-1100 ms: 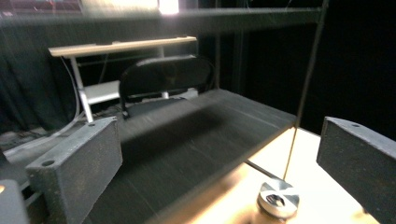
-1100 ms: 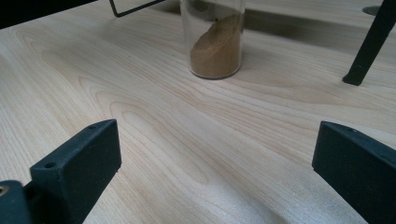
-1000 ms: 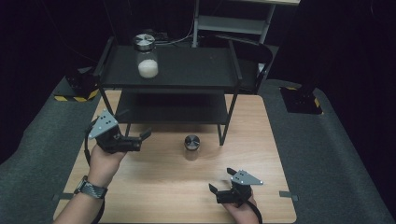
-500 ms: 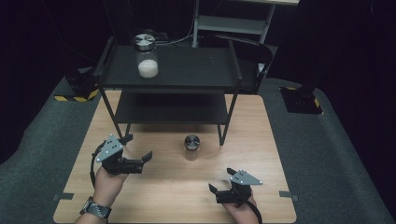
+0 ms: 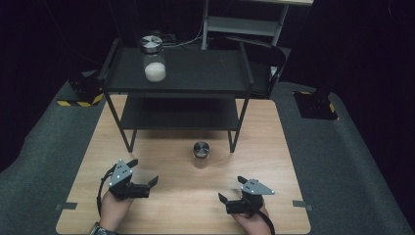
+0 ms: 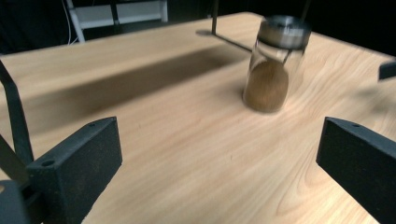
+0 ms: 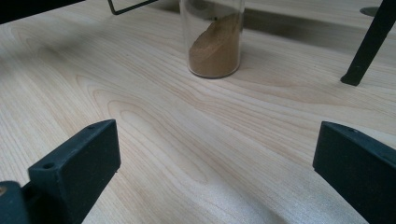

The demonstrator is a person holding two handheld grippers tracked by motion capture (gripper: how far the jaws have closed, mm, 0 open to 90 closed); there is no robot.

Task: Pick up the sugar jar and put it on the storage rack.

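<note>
A small glass jar of brown powder (image 5: 200, 152) with a metal lid stands on the wooden table (image 5: 274, 147), just in front of the black rack (image 5: 195, 73). A second jar, holding white powder (image 5: 154, 62), stands on the rack's top shelf at the left. My left gripper (image 5: 143, 171) is open and empty at the front left, pointing toward the brown jar (image 6: 275, 65), well short of it. My right gripper (image 5: 231, 188) is open and empty at the front right, with the same jar (image 7: 215, 37) ahead between its jaws' lines.
The rack's lower shelf (image 5: 176, 115) looks bare. A rack leg (image 7: 369, 44) stands right of the brown jar in the right gripper view. Another leg (image 6: 16, 116) is at the left in the left gripper view. Grey matting (image 5: 44, 161) surrounds the table.
My left gripper has drawn back from beside the rack's left front leg toward the table's near edge. The right gripper and both jars have stayed put.
</note>
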